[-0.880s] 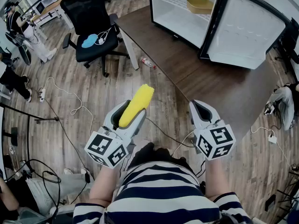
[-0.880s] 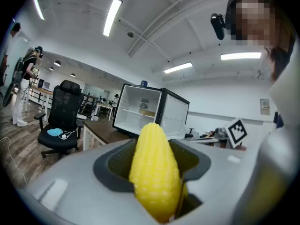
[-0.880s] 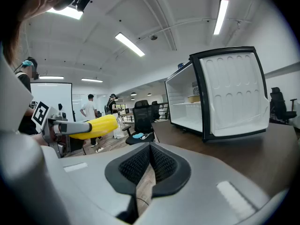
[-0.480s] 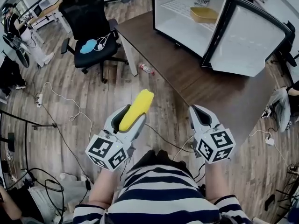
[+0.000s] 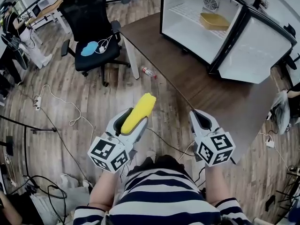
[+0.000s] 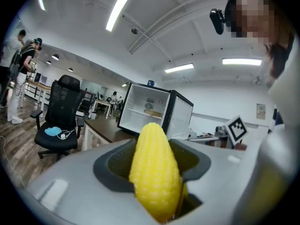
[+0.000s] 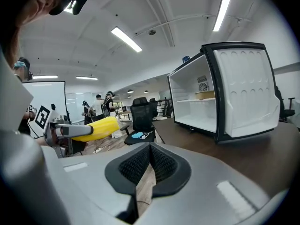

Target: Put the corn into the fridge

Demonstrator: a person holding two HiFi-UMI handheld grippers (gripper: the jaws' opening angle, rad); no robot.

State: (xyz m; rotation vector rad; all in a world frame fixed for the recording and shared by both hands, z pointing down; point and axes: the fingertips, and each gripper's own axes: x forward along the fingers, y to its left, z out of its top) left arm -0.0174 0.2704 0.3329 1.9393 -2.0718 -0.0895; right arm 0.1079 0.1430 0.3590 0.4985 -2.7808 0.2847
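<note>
Yellow corn cob [image 5: 138,113] is held lengthwise in the left gripper [image 5: 133,121], tip pointing forward, short of the counter's [image 5: 187,83] near edge. Fridge [image 5: 197,22] is set at the counter's far edge, door open.

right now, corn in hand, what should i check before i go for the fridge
1. Grip on corn: ok. The left gripper is shut on it, with the tip sticking out past the jaws.
2. Fridge door: ok, swung wide open.
3. Room inside fridge: ok. The lower floor is bare, and a yellow tray sits on the shelf.
4. Right gripper: ok, jaws together with nothing held.
5. Reach: probably not ok. The fridge stands at the far end of the table, so step closer first.
</note>
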